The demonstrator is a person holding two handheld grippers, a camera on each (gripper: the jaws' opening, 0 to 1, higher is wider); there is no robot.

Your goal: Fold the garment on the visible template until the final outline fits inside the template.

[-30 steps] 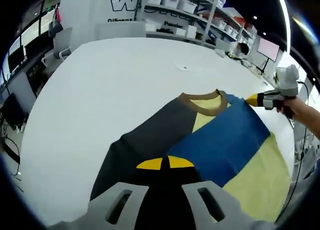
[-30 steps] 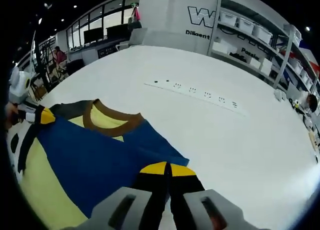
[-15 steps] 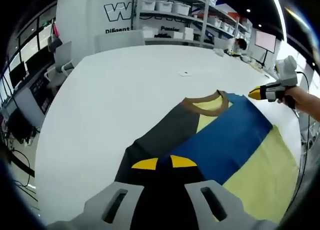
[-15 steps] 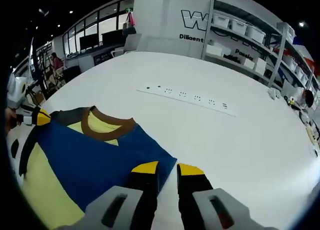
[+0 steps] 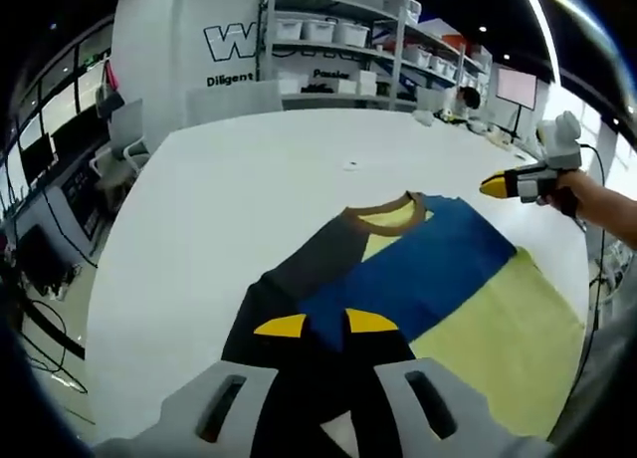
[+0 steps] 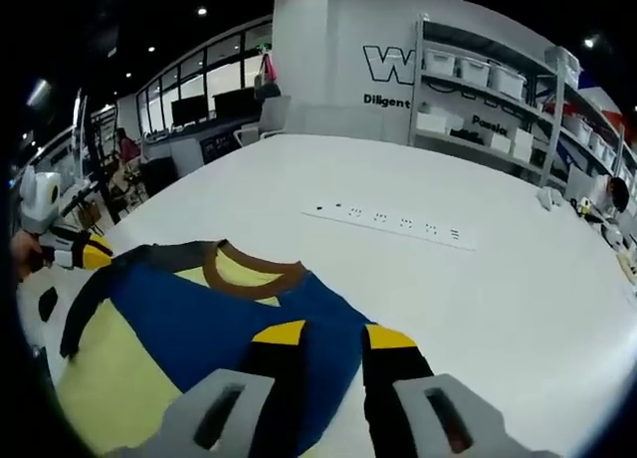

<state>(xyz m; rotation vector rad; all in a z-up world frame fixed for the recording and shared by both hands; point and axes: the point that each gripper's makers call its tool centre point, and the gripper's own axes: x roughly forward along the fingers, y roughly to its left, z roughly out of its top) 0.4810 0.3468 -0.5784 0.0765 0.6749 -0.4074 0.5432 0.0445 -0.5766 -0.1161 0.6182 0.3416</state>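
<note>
Room: workshop hall with storage shelves (image 5: 338, 40), wall lettering and desks along the sides.
Surface: broad white surface (image 5: 229, 199), bare beyond the cloth; a power strip (image 6: 393, 222) lay past the collar, well apart.
Garment: garment (image 5: 428, 279) lay flat near the surface's close edge, in blue, pale yellow and dark grey panels, with a brown collar (image 6: 251, 267) facing the far side.
Template: no outline could be made out under the cloth.
Left gripper: left gripper (image 5: 323, 324) hovered over the dark side panel, fingers parted, holding nothing.
Right gripper: right gripper (image 6: 333, 334) hung over the blue shoulder edge, fingers apart, empty.
Handling: judged light, limp and prone to slide; best pinched at hems or corners.
Room for moving: plenty towards the far side; the close edge sat just beside the cloth.
</note>
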